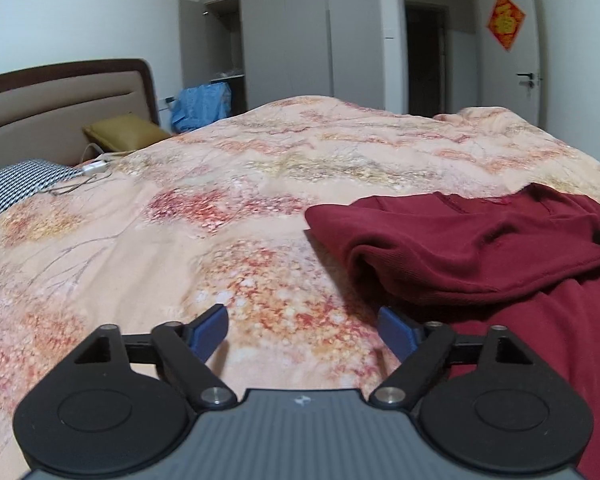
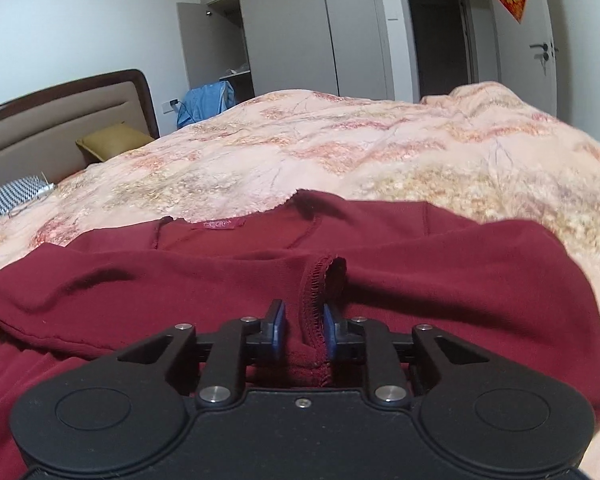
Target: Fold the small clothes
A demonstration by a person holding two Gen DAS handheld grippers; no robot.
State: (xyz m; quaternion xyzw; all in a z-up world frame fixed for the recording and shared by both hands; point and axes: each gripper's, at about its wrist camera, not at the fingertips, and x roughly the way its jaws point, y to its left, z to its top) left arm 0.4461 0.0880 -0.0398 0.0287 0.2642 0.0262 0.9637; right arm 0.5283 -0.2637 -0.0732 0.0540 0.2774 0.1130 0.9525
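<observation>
A dark red top (image 2: pixel 260 280) was laid on the flowery bedspread (image 2: pixel 340 152), spread out with its neck end pointing away toward the far side of the bed. One sleeve was already folded across the body, and its stitched cuff (image 2: pixel 320 292) was seen standing up right in front of the right gripper (image 2: pixel 304 332). The cuff was caught between the two blue pads (image 2: pixel 278 328), which were brought close together around it, but a thin gap could be seen on one side, so it could not be told if the cloth was really squeezed or only sitting there. The left gripper (image 1: pixel 302 330) was held with its fingers spread wide and nothing in them, over the bare bedspread just beside the top's left edge. The step in hand was judged to be the sleeve fold, about partway through the job. Next, the cuff would need to be laid flat and let go, and then the bottom edge would need to be picked up by both grippers and carried up toward the neck
</observation>
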